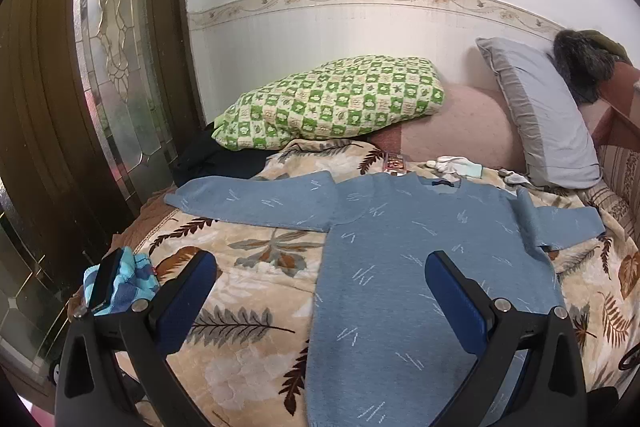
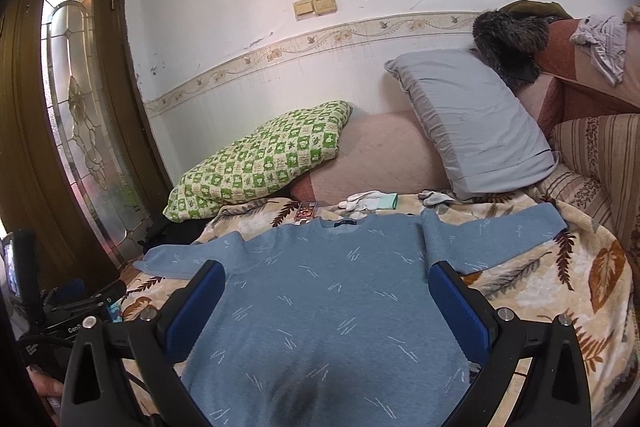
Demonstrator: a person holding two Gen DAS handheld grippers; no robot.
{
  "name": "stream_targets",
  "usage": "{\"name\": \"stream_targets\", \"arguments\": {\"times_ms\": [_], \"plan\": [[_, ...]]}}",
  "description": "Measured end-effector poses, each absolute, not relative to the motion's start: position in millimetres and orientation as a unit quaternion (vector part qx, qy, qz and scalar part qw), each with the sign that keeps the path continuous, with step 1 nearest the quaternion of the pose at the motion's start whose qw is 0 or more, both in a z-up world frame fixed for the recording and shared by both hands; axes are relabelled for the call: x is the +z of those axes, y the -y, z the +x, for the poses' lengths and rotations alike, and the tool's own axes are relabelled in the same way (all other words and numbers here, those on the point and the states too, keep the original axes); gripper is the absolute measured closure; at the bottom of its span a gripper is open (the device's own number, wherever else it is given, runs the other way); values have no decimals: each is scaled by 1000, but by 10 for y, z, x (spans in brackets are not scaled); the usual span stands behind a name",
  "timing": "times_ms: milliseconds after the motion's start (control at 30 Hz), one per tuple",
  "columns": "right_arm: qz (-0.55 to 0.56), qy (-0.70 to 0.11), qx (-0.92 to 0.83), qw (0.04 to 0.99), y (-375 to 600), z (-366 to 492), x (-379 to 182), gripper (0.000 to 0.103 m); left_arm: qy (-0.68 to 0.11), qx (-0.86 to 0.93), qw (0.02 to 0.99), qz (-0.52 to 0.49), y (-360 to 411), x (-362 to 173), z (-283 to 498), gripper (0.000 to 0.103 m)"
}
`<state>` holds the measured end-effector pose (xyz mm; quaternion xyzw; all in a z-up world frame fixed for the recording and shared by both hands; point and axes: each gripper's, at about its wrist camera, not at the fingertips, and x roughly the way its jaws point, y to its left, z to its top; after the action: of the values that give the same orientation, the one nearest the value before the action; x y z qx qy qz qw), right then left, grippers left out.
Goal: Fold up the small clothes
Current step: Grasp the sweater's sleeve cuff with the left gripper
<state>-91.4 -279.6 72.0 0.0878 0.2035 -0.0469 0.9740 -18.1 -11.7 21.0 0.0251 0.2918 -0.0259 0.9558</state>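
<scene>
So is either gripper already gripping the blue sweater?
No: the left gripper and right gripper both stand open above the flat blue sweater.

Blue knit sweater (image 2: 320, 303): flat on the leaf-print blanket (image 2: 580, 291).
Green checked pillow (image 2: 260, 163): behind the sweater, left.
Grey pillow (image 2: 472, 123): behind the sweater, right.

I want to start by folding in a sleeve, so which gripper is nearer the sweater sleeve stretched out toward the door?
Left. The left gripper sits just below that sleeve; the right gripper is over the sweater's middle.
</scene>
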Motion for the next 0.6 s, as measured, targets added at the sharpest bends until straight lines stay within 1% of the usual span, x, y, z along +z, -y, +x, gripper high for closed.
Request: {"name": "stream_targets", "arguments": {"times_ms": [167,433,533,600], "plan": [[100,-209,-54,971,2943,-1021,715,0,-288,-26,956,40,232,217,-225,0],[120,-222,-60,966,3101,-964,643,0,-298,-24,953,43,268,117,-125,0],[122,-231,-60,963,3110,-864,586,0,-311,-33,949,39,154,38,48,0],[119,-240,-59,962,3096,-774,529,0,-336,-44,941,8,-64,-63,259,0]]}}
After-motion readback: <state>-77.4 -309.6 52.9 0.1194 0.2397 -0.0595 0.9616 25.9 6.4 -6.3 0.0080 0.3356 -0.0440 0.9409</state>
